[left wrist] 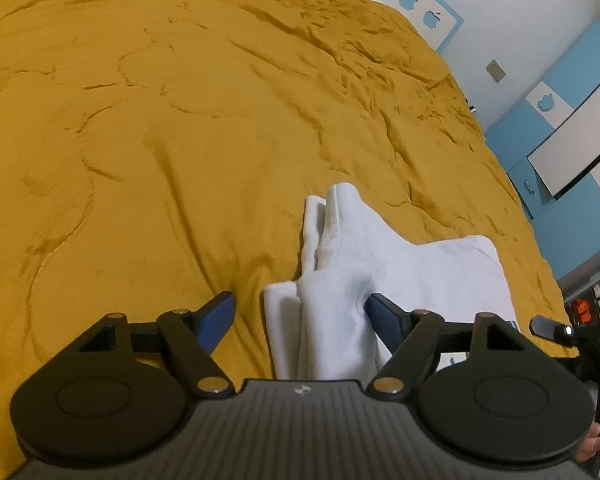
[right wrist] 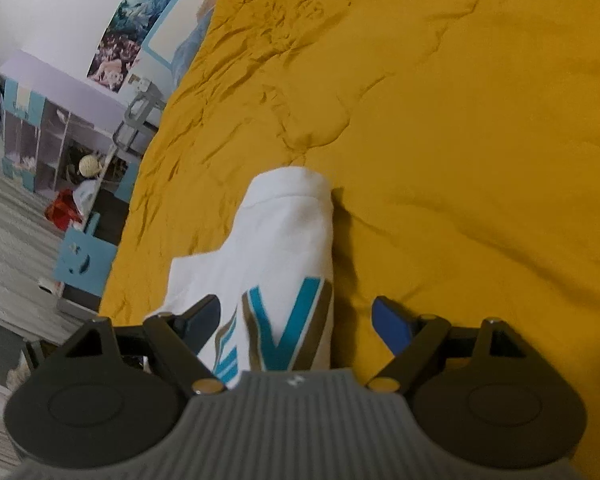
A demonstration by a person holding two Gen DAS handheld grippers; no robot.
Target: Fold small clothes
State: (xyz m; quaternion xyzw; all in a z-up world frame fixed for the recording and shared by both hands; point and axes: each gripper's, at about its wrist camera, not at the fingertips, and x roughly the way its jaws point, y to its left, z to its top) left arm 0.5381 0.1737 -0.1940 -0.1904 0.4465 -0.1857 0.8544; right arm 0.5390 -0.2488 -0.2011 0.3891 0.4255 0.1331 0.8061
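The left hand-held gripper [left wrist: 302,312] hangs closest to the lens, jaws spread wide with nothing pinched; its right fingertip [left wrist: 384,312] sits against a raised ridge of cloth, probably lined up to take that fold. The right hand-held gripper [right wrist: 296,316] is equally wide open and empty, straddling the printed part of the cloth. Beneath both spreads the mustard bedspread [left wrist: 180,120], rumpled, serving as the folding surface. On it, near the bed's edge, lies the white garment [left wrist: 380,264], partly folded, one sleeve bunched upward. It carries teal-and-tan lettering [right wrist: 284,328] on its front.
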